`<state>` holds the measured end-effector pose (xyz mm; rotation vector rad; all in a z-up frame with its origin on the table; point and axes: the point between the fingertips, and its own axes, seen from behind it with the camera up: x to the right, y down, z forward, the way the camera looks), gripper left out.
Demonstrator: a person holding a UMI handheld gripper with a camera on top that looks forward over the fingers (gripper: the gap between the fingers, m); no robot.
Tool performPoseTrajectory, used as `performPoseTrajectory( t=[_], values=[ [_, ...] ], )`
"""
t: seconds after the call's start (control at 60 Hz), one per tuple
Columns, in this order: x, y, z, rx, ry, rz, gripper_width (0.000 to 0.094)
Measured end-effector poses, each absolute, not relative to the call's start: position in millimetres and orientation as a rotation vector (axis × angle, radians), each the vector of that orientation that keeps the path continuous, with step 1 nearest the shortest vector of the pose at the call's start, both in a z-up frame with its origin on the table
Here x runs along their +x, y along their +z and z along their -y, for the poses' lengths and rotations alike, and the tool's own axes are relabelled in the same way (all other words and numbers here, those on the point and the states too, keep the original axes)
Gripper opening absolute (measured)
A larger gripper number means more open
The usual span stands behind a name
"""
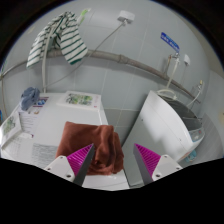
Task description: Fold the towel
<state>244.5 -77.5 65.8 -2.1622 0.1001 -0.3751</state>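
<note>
A reddish-brown towel (92, 140) lies bunched on the white top of a washing machine (60, 115), just ahead of my fingers and partly between them. My gripper (113, 163) is open, with its two magenta pads (80, 158) spread wide and a gap at each side. The left finger sits over the towel's near left edge. Nothing is held.
A green-and-white striped cloth (57, 38) hangs on the wall behind. A blue object (30, 97) sits at the far left of the machine top. A white tilted panel or lid (162, 125) stands at the right, with a white bin (185, 112) behind it.
</note>
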Motion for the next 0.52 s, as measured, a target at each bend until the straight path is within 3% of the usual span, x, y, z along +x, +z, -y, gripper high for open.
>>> performPoseTrajectory(
  t=[0.167, 0.367, 0.517],
  values=[
    [207, 104, 163, -2.120, -0.247, -0.207, 0.0849],
    [143, 109, 252, -2.158, -0.060, -0.178, 0.0846],
    [144, 102, 279, -2.168, -0.042, -0.174, 0.0844]
  ],
)
